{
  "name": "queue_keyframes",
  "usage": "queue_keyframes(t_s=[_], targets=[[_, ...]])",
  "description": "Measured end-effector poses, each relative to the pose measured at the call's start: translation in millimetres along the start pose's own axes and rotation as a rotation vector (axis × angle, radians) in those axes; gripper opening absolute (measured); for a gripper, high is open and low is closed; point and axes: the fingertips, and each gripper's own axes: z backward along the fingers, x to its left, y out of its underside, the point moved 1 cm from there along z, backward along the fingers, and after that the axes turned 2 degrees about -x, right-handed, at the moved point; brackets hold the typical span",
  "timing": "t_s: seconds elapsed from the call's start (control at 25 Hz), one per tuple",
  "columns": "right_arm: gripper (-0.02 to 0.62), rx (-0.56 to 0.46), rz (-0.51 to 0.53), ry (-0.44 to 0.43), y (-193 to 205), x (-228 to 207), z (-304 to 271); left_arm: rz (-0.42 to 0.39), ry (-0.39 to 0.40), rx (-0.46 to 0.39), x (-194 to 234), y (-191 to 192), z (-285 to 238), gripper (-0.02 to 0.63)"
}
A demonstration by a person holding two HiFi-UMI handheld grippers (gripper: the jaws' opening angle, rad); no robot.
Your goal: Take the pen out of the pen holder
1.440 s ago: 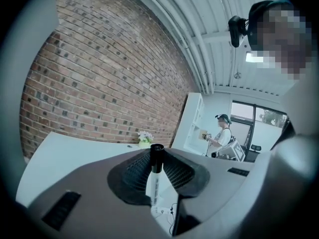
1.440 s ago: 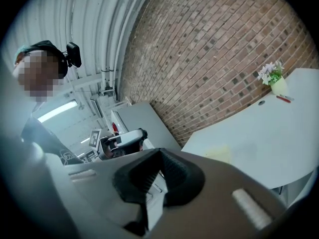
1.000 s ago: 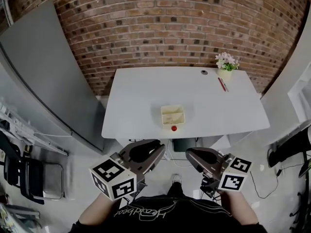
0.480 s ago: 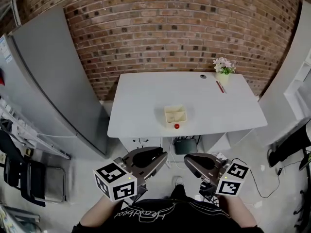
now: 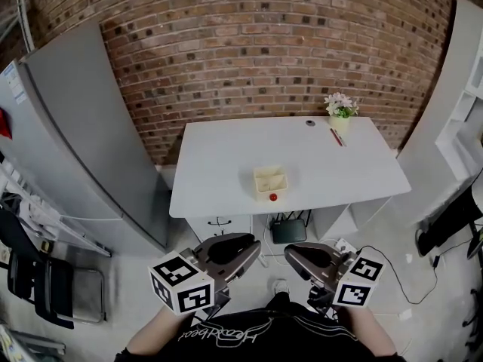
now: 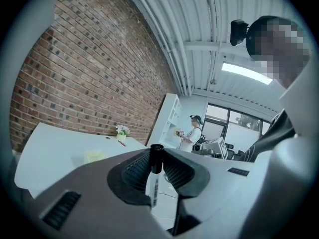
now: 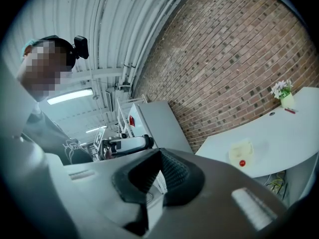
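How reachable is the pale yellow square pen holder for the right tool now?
Probably not: the right tool hangs near the person's body, with floor between it and the white table bearing the pale yellow square pen holder. Nothing blocks the way.

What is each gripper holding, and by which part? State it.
The left gripper clamps a white-barrelled, black-capped pen by its capped upper end; the right gripper holds nothing.

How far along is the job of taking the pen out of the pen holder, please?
Done, it seems: the pen is clamped in the left gripper, well away from the yellow pen holder on the table. In hand: just holding it. The right gripper is empty. Left: perhaps setting the pen down.
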Motion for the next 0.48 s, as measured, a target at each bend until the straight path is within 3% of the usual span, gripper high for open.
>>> queue_keyframes(t_s=[0.48], targets=[[0.002, -0.012, -0.003, 0.015, 1.0, 0.2, 8.6, -0.006, 0.017, 0.005, -5.1, -0.3, -9.3, 0.075]])
